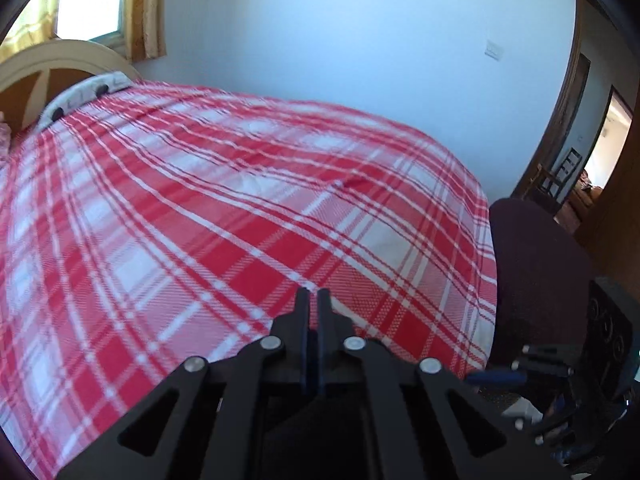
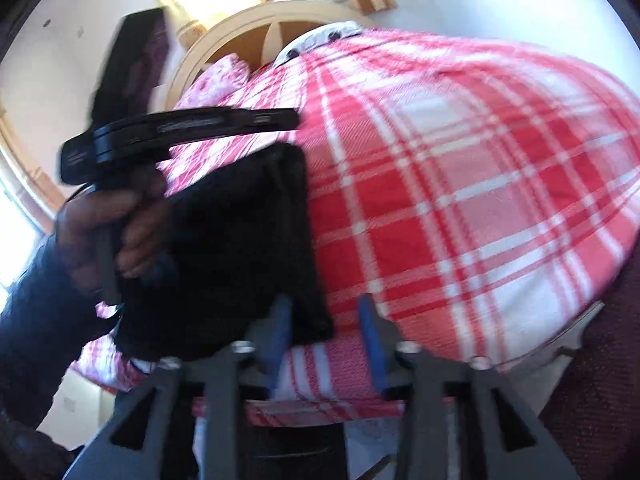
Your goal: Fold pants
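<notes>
The left gripper (image 1: 313,296) has its slim black fingers pressed together with nothing between them, above a woven red-and-white plaid bedspread (image 1: 200,208). The right gripper (image 2: 326,312) stands spread, blue-padded fingers (image 2: 370,320) apart over the bed edge. The pants (image 2: 236,248), a dark, soft, roughly rectangular folded bundle, lie on the bedspread by its left finger, beside the hand (image 2: 108,224) that grips the other tool's handle

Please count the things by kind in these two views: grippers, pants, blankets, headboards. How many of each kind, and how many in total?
Grippers: 2, the left gripper and the right gripper
Pants: 1, the black pants
Blankets: 1, the plaid blanket
Headboards: 1, the headboard
Total: 5
</notes>
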Action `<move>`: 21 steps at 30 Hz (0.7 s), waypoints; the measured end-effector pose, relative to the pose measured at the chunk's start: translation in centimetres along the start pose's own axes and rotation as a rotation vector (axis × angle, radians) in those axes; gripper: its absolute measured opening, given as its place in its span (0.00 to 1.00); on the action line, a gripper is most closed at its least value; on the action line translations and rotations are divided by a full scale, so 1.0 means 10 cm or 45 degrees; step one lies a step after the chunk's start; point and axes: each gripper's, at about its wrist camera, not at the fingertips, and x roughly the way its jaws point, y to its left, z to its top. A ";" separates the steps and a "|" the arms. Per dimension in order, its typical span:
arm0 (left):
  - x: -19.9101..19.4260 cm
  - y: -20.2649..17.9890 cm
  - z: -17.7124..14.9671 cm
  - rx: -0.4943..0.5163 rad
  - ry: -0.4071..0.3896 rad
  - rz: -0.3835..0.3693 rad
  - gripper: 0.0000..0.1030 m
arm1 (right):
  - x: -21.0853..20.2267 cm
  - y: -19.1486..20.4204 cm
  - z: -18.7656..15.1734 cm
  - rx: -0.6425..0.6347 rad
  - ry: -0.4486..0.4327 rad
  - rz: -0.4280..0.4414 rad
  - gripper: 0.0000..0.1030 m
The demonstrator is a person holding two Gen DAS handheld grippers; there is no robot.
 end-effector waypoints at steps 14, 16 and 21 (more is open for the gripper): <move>-0.89 0.34 -1.35 -0.243 -0.038 0.410 0.65 | 0.00 0.81 0.23 -0.254 -0.160 0.071 0.44; -0.96 0.39 -1.45 -0.271 -0.053 0.437 0.66 | 0.13 0.93 0.27 -0.298 -0.124 0.081 0.44; -0.86 0.66 -1.47 -0.355 -0.058 0.462 0.74 | 0.57 1.02 0.38 -0.329 0.012 -0.007 0.44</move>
